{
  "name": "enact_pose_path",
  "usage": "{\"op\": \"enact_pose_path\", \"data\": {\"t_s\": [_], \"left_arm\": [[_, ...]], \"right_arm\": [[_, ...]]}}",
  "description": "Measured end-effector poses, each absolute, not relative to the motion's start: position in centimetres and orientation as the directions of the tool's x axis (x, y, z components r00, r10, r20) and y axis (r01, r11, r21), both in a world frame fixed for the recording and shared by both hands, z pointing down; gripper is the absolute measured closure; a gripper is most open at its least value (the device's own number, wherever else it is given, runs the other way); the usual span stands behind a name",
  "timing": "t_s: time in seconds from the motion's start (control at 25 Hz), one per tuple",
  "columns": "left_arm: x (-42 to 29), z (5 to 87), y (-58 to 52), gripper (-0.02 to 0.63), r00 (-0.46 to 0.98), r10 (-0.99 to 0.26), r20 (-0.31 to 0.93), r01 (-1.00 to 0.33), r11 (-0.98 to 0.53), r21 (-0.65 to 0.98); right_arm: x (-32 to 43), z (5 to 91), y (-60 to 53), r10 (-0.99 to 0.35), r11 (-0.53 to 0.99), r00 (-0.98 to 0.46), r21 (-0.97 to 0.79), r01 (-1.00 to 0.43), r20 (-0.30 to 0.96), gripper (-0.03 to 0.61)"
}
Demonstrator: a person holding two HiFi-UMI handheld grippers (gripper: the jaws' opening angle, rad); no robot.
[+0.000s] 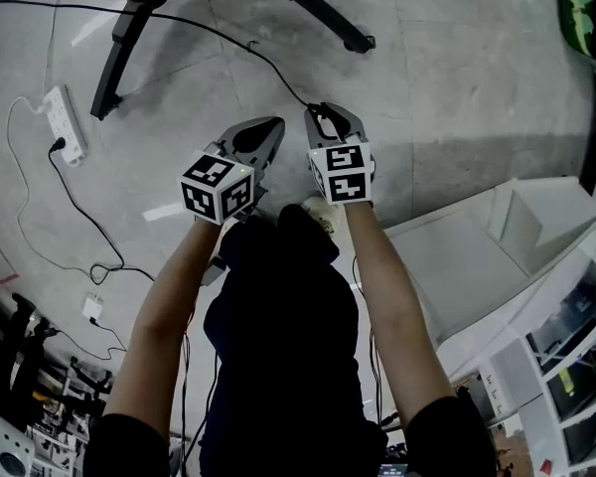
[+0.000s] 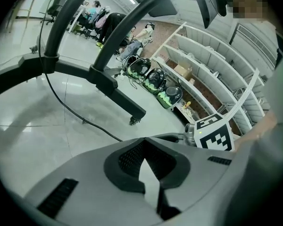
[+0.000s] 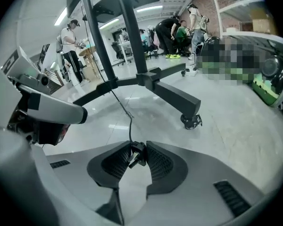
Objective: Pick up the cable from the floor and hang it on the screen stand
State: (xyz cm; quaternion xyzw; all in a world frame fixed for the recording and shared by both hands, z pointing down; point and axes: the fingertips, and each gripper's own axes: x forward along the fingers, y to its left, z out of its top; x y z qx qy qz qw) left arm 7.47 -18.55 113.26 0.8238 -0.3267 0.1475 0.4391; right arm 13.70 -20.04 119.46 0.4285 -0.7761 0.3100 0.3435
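A thin black cable (image 1: 248,43) runs over the grey floor from the upper left to my right gripper (image 1: 330,115). In the right gripper view the right gripper (image 3: 137,150) is shut on the cable's black plug (image 3: 136,156), and the cable (image 3: 125,108) trails away toward the screen stand's post (image 3: 132,36). The stand's black legs (image 1: 313,8) spread across the floor ahead. My left gripper (image 1: 270,127) hangs just left of the right one. In its own view the left gripper (image 2: 145,147) has its tips together with nothing between them, and the cable (image 2: 61,100) lies beyond.
A white power strip (image 1: 65,122) with leads lies at the left, and a white adapter (image 1: 91,308) nearer me. White shelving (image 1: 536,217) stands to the right, with helmets (image 2: 155,79) by its foot. A stand leg ends in a caster (image 3: 191,120). People stand far off.
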Motion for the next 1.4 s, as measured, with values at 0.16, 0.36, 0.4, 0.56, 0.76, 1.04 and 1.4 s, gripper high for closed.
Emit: {"op": "enact_pose_path", "data": {"t_s": [0.16, 0.36, 0.4, 0.56, 0.76, 1.04, 1.4], "left_arm": [[7.4, 110.6, -18.9, 0.609, 0.737, -0.418, 0.531, -0.673, -0.391, 0.627], [7.5, 106.9, -19.0, 0.609, 0.742, -0.419, 0.524, -0.668, -0.395, 0.630], [7.5, 106.2, -19.1, 0.609, 0.741, -0.417, 0.525, -0.669, -0.396, 0.629], [7.5, 103.5, -19.0, 0.609, 0.742, -0.411, 0.530, -0.669, -0.403, 0.625], [7.2, 99.9, -18.6, 0.609, 0.746, -0.403, 0.530, -0.665, -0.413, 0.622], [6.1, 95.7, -17.9, 0.609, 0.742, -0.405, 0.535, -0.670, -0.417, 0.614], [5.1, 91.1, -15.7, 0.609, 0.725, -0.413, 0.551, -0.688, -0.407, 0.600]], "right_arm": [[13.7, 116.6, -20.2, -0.452, 0.452, -0.387, -0.168, -0.876, 0.804, 0.465], [13.6, 112.7, -20.4, -0.450, 0.461, -0.381, -0.155, -0.874, 0.808, 0.465], [13.5, 111.9, -20.4, -0.449, 0.465, -0.382, -0.154, -0.872, 0.808, 0.465], [13.3, 108.8, -20.5, -0.444, 0.479, -0.380, -0.144, -0.866, 0.811, 0.466], [12.5, 105.1, -20.2, -0.440, 0.480, -0.376, -0.140, -0.866, 0.815, 0.469], [11.1, 100.5, -19.4, -0.438, 0.486, -0.381, -0.142, -0.863, 0.814, 0.471], [10.3, 94.8, -17.5, -0.440, 0.489, -0.385, -0.143, -0.861, 0.811, 0.471]]}}
